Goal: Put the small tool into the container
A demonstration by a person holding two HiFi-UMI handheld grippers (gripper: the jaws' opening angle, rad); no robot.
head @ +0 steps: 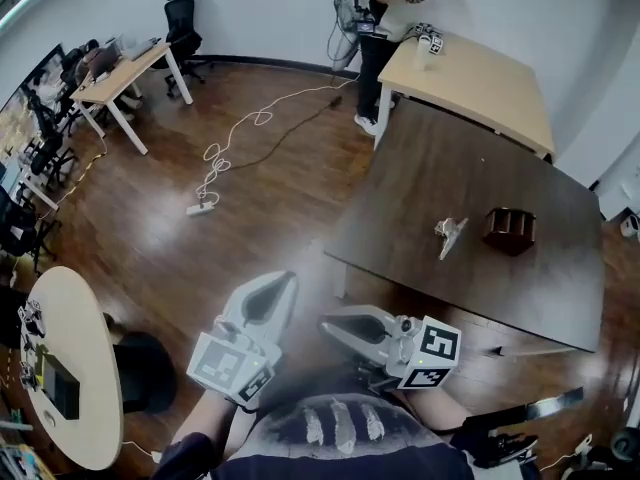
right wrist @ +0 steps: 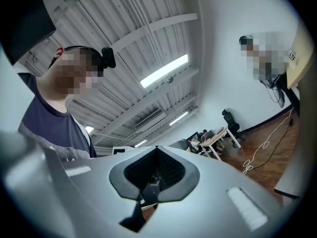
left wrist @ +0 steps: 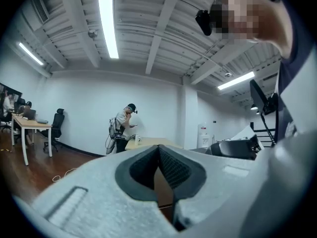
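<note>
In the head view I hold the left gripper [head: 283, 286] and the right gripper [head: 330, 328] low by my body, off the near edge of the dark brown wooden table [head: 420, 168]. The small silvery metal tool [head: 450, 234] lies on that table near the dark brown boxy container [head: 510, 230], not touching it.

In the left gripper view, its jaws are pressed together with nothing between them.

In the right gripper view, its jaws also meet at the tips, empty.

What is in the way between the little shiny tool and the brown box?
Nothing that I can see. The small tool lies on the dark table close beside the container, with only bare tabletop between them.
</note>
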